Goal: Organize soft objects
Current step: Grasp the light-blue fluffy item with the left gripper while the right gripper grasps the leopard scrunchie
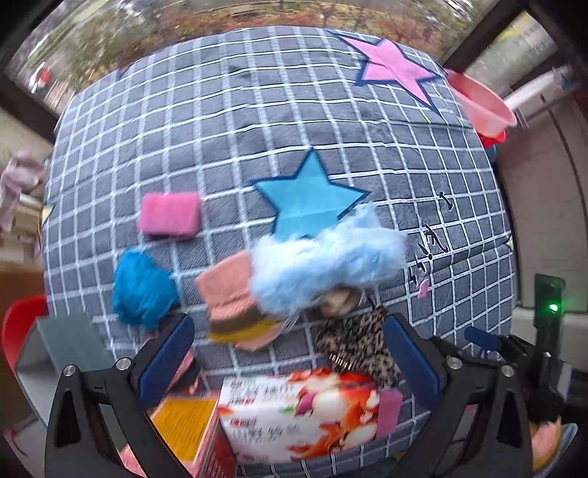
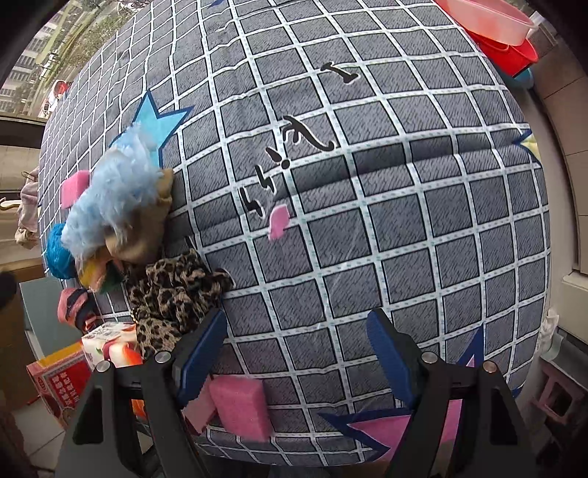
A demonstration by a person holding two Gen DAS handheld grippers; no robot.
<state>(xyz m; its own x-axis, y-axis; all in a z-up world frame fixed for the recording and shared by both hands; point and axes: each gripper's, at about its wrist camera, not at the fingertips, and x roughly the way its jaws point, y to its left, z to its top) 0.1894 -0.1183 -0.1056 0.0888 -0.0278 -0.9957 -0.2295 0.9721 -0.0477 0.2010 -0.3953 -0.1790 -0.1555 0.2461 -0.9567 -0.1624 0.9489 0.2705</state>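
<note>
While both grippers hang agape, empty, fluff at 12 o'clock looks light, squashy: pinch mid-body.

1. Checked cover ahead of my right gripper: bare, free passage.
2. Left side crowded: blue fluffy piece, leopard cloth, printed box.

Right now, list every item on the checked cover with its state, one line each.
left tool: open, empty
right tool: open, empty
fluffy light-blue piece: lying loose on the pile
leopard-print cloth: crumpled
blue bundle: bunched up
pink sponge: lying flat, apart from the pile
printed carton: on its side
pink basin: stacked on the red basin
</note>
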